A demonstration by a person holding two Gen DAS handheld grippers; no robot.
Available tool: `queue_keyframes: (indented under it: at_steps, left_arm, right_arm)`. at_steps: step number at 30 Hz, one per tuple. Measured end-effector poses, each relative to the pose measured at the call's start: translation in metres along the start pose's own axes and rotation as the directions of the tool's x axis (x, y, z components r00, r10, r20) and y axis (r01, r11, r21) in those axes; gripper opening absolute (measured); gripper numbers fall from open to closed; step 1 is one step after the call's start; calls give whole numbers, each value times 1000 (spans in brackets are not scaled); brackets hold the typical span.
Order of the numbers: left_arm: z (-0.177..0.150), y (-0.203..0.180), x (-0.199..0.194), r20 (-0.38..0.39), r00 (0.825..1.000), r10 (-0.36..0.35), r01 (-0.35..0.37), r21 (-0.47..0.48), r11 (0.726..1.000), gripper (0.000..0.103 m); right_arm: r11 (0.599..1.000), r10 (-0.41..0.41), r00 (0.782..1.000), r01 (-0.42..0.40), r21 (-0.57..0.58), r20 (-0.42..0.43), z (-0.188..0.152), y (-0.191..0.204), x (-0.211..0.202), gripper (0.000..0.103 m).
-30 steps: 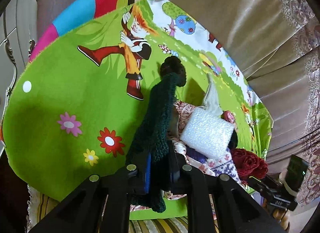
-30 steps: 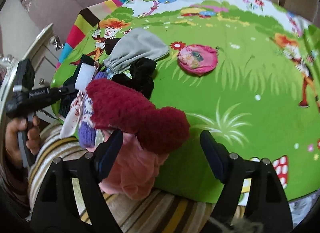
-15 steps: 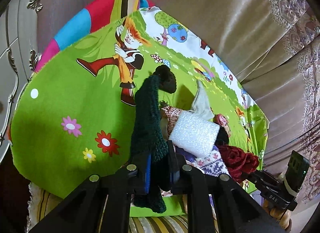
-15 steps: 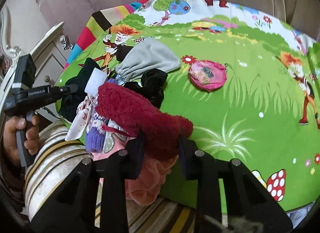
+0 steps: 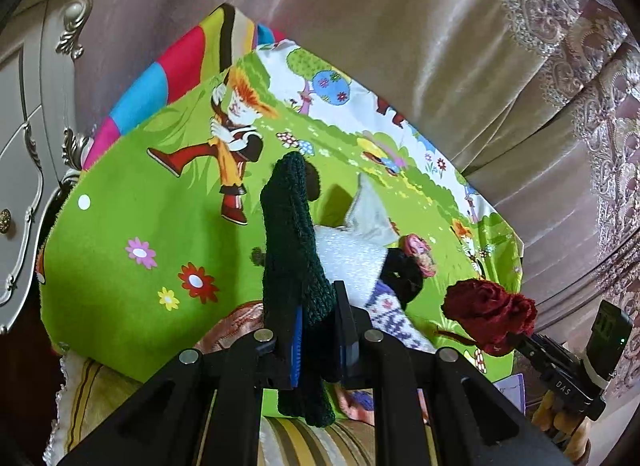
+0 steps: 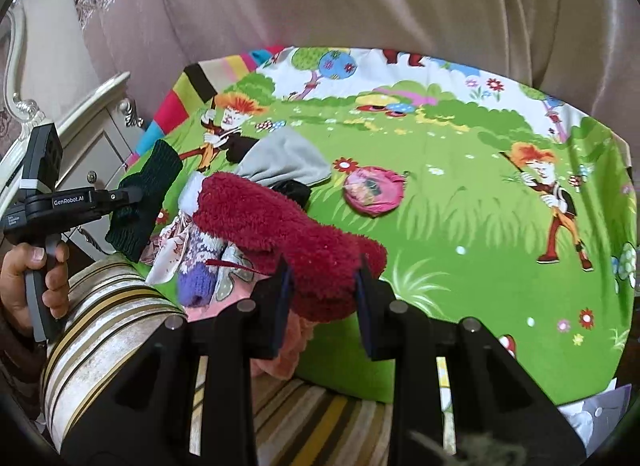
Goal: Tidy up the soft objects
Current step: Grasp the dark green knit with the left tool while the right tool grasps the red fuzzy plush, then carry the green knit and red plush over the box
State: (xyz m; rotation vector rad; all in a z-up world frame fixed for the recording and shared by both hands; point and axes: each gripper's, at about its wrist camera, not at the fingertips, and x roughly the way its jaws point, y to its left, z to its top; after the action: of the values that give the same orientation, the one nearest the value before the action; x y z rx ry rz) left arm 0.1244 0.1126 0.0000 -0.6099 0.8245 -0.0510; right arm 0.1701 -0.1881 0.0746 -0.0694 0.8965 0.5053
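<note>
Left gripper (image 5: 318,330) is clamped tight on a dark green knit sock (image 5: 294,250), lifted off the cartoon play mat (image 5: 132,193) with its free end up. Right gripper (image 6: 322,298) is pinched on a fluffy red sock (image 6: 276,225), raised over the pile of soft items (image 6: 200,262) at the mat's near left edge. A grey pouch (image 6: 284,159) lies just behind the pile; a pink round purse (image 6: 374,189) lies to its right, apart.

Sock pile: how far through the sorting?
Early. Nothing looks sorted yet. In hand: left gripper clamps the dark green sock, right gripper clamps the red fuzzy sock. Left: the grey pouch, patterned sock and pink pouch.
</note>
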Motion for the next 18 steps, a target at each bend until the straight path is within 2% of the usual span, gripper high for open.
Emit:
queue_keyframes:
  at_steps: [10,18]
  left_arm:
    - [-5,-32,-17,31,999,-34,33,47,998,13]
    - [-19,-68,-12,-7,996,-84,84,98,992,13]
  right_arm:
    - [996,-59,997,56,68,40,-23,-32,-48,33]
    - [980,-149,988,141,140,50,-52,-72,-92,33]
